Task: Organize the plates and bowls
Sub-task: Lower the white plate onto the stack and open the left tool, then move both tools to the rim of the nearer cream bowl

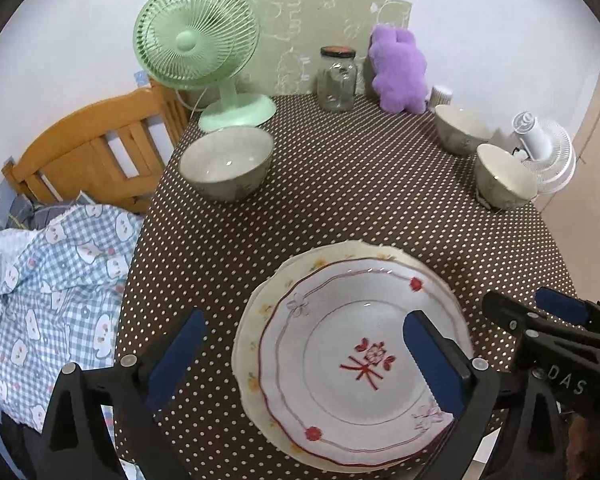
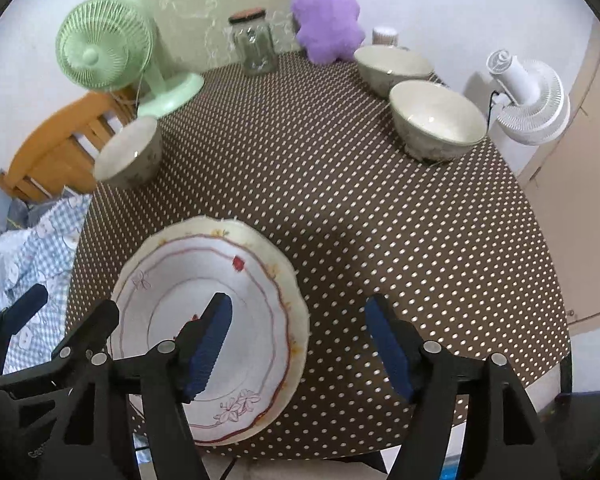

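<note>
Two plates are stacked at the near edge of the dotted table: a white plate with red trim (image 1: 340,320) (image 2: 180,280) lies on a cream plate with yellow flowers (image 1: 260,308) (image 2: 290,280). My left gripper (image 1: 304,360) hovers open over the stack's left rim, holding nothing. My right gripper (image 2: 300,348) hovers open over the right rim, also holding nothing. Three grey-white bowls stand apart: one at the left (image 1: 226,162) (image 2: 130,152) and two at the back right (image 1: 462,128) (image 1: 504,176) (image 2: 394,64) (image 2: 438,120).
Along the far side of the table stand a green fan (image 1: 198,40), a glass jar (image 1: 337,80) and a purple plush toy (image 1: 398,68). A white fan (image 1: 546,152) sits beyond the right edge. To the left are a wooden bed frame (image 1: 88,148) and a checked blanket (image 1: 52,280).
</note>
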`<state>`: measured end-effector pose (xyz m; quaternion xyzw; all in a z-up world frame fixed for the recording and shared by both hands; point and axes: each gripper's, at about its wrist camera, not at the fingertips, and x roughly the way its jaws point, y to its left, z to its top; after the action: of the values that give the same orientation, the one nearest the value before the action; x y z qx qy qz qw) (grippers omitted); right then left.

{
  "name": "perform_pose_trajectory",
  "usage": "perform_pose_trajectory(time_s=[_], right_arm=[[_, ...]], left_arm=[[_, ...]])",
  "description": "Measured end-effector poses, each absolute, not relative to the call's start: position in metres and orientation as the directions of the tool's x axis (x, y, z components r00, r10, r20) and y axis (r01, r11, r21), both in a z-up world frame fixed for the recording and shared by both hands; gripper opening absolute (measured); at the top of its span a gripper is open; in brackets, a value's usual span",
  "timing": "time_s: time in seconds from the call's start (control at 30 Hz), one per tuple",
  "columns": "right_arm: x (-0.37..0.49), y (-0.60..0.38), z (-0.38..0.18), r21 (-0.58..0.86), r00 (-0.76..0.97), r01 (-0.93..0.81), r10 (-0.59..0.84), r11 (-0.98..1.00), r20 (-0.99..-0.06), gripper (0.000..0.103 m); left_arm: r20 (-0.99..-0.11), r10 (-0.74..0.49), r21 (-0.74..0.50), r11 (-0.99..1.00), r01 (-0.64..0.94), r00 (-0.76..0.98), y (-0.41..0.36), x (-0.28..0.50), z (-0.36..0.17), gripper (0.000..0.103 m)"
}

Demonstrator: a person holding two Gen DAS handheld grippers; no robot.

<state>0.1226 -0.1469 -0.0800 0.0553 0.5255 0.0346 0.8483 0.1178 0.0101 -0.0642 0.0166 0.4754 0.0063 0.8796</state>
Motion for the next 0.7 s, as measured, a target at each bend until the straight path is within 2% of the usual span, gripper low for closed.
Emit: perform_pose_trajectory(time_s=[0.37,0.53,0.7], right_arm=[[0.137,-0.204,-0.058,0.142,0.500,-0.028,0.137,0.990,-0.855,0.078],[0.152,-0.234,-0.050,0.131,0.521,-0.042,0.134,0.990,-0.843,0.078],[0.170,-0.262,-0.045,0.102,0.540,-0.056,0.116,0.993,-0.833,0.078]], left_arm=[[-0.823,0.022,0.003,0.999,-0.034,0.568,-0.035,0.130,-0.052,0.103],[-0.812,0.083,0.044,0.996,-0.082,0.577,-0.070,0.144,-0.046,0.103],[-0.819,0.074,0.023,0.995,-0.097,0.570,-0.098,0.160,-0.047,0.102]])
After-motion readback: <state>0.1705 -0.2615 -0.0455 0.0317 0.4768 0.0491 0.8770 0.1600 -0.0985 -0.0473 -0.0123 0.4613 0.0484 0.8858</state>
